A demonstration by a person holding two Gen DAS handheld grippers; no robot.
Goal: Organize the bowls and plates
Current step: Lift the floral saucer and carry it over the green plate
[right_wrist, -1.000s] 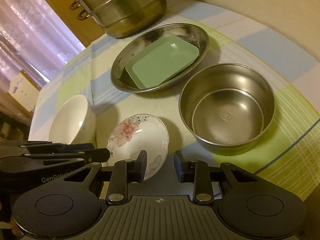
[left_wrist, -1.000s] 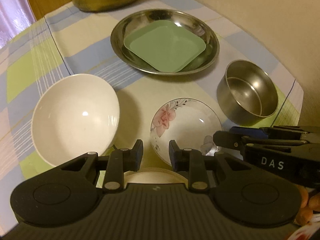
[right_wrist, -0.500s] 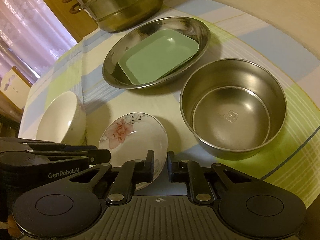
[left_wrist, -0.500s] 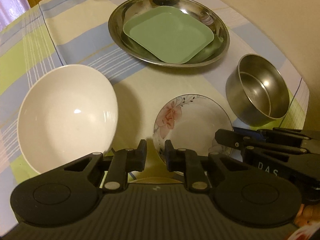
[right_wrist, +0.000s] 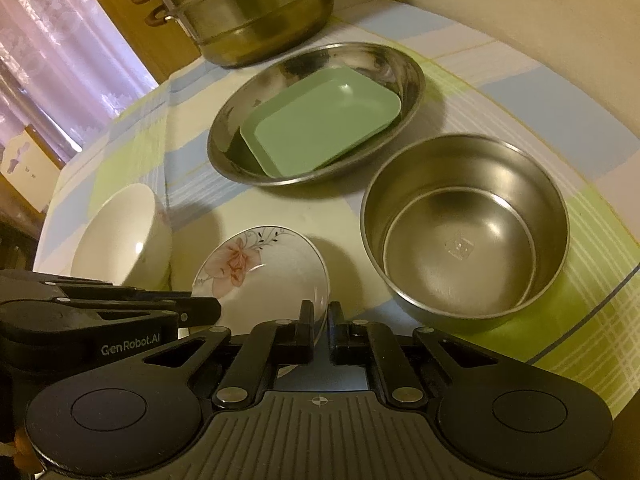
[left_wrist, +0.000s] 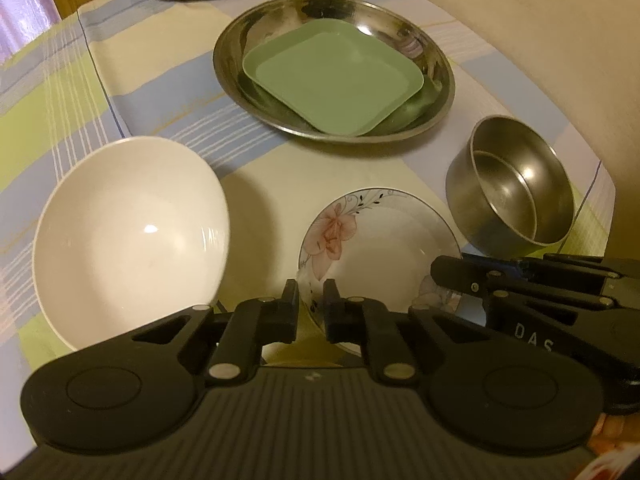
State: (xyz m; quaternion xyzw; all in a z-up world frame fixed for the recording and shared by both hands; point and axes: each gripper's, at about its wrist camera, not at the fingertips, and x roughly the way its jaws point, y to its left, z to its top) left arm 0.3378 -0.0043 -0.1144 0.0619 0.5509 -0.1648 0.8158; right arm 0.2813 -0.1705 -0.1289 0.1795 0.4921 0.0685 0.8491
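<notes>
A: Left gripper [left_wrist: 311, 294]?
B: Jaws have just been closing, now pinching the near-left rim of the floral plate [left_wrist: 380, 256]. Rim is sitting between the pads.
A: Right gripper [right_wrist: 319, 316]?
B: Same story, jaws just closing, now clamping the plate's near-right edge [right_wrist: 264, 276]. Both are gripping one plate, which is tilting slightly.
A: Other dishes?
B: White bowl [left_wrist: 128, 236] is sitting left of the left gripper, just beside the plate. Steel bowl [right_wrist: 464, 228] is lying ahead-right of the right gripper, apart from the plate. Green square plate [left_wrist: 334, 80] is resting inside the steel dish [left_wrist: 438, 68], well ahead of both grippers. Metal pot [right_wrist: 248, 8] is standing beyond that, on the checked tablecloth [left_wrist: 60, 92].
</notes>
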